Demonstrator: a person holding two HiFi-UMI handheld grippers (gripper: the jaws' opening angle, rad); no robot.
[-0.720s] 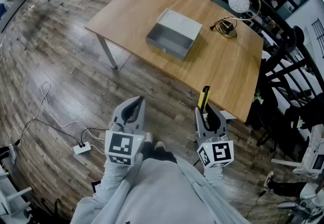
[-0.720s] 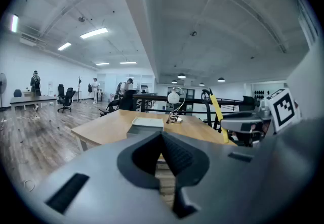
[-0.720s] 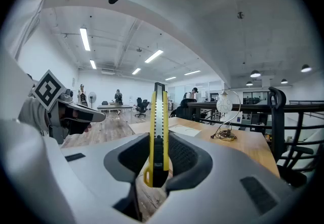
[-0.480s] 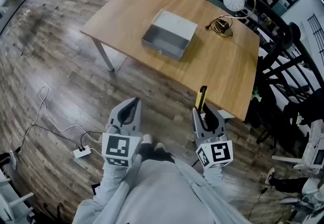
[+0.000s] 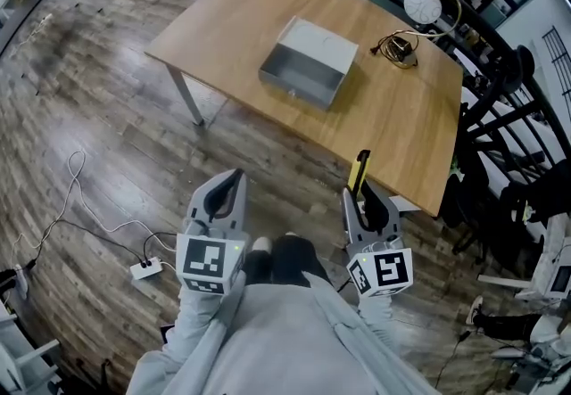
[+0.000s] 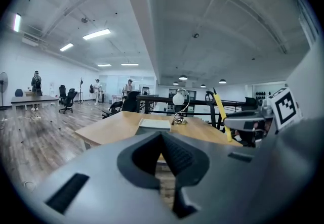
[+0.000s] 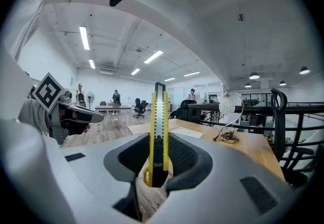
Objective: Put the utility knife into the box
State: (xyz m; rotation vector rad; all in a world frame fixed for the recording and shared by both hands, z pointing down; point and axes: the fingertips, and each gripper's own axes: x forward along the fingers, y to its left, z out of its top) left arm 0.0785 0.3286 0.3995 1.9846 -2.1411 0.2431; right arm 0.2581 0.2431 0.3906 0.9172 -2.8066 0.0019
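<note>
A yellow utility knife (image 5: 358, 173) stands upright between the jaws of my right gripper (image 5: 364, 192), which is shut on it; in the right gripper view the utility knife (image 7: 158, 127) sticks well up out of the jaws. My left gripper (image 5: 234, 183) is level with it to the left, jaws together and holding nothing. Both grippers hang over the wooden floor, short of the table's near edge. The open grey box (image 5: 308, 64) sits on the wooden table (image 5: 393, 121) further ahead, and the same box (image 6: 154, 124) is small in the left gripper view.
A white globe lamp (image 5: 419, 3) and a coiled cable (image 5: 398, 47) lie at the table's far right. Black chairs and a railing (image 5: 500, 117) crowd the right side. A power strip (image 5: 144, 265) with a white cord lies on the floor at left.
The table shifts slightly in view as the head moves. Both grippers keep their places in front of the body, the knife still held in the right one.
</note>
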